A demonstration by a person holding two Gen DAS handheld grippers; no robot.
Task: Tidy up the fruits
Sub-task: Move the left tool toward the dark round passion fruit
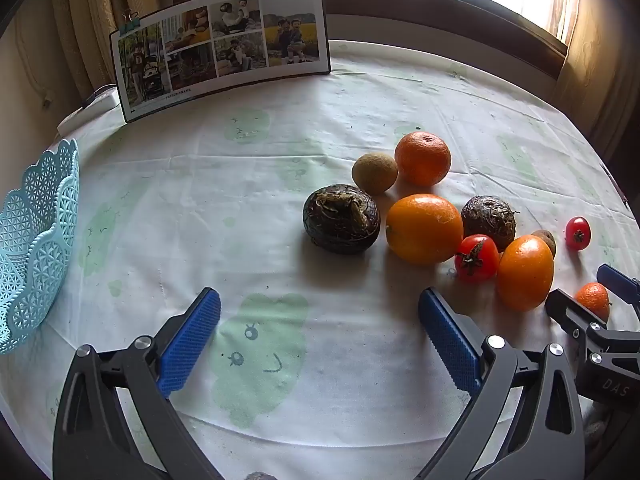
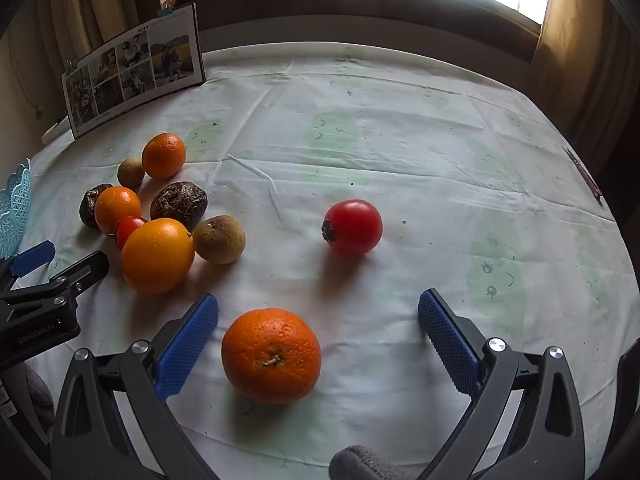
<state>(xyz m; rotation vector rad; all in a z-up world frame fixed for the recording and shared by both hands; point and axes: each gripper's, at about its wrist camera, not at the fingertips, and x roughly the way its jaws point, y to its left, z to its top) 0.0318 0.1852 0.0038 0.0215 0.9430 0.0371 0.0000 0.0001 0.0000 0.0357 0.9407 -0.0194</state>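
Step in hand, by my reading: the start of a pick. No fruit is held yet, and the blue basket [image 1: 36, 248] at the far-left table edge shows no fruit in the part that is visible.

Right gripper [image 2: 318, 344]: jaws spread wide, nothing between the pads. The mandarin [image 2: 271, 356] sits on the tablecloth [image 2: 400, 140] inside the open span, nearer the left finger than the right, not touching either. It reads as the likely target. In the left wrist view the same gripper [image 1: 592, 300] brackets the mandarin [image 1: 594, 300] at the right edge.

Left gripper [image 1: 320, 340]: jaws also spread, empty, over bare cloth. The fruit cluster lies ahead and to its right: a dark wrinkled fruit [image 1: 341, 219], a large orange [image 1: 424, 228], a kiwi-like brown fruit [image 1: 374, 173] and another orange [image 1: 422, 158] behind.

A red tomato-like fruit [image 2: 352, 227] lies alone, well apart from the cluster, beyond the right gripper.

Next move, as judged: shift the right gripper slightly left to centre the mandarin, advance a little, then close gently. The fruit is round and may roll if one pad touches first. The carry to the basket then crosses the left gripper's space.
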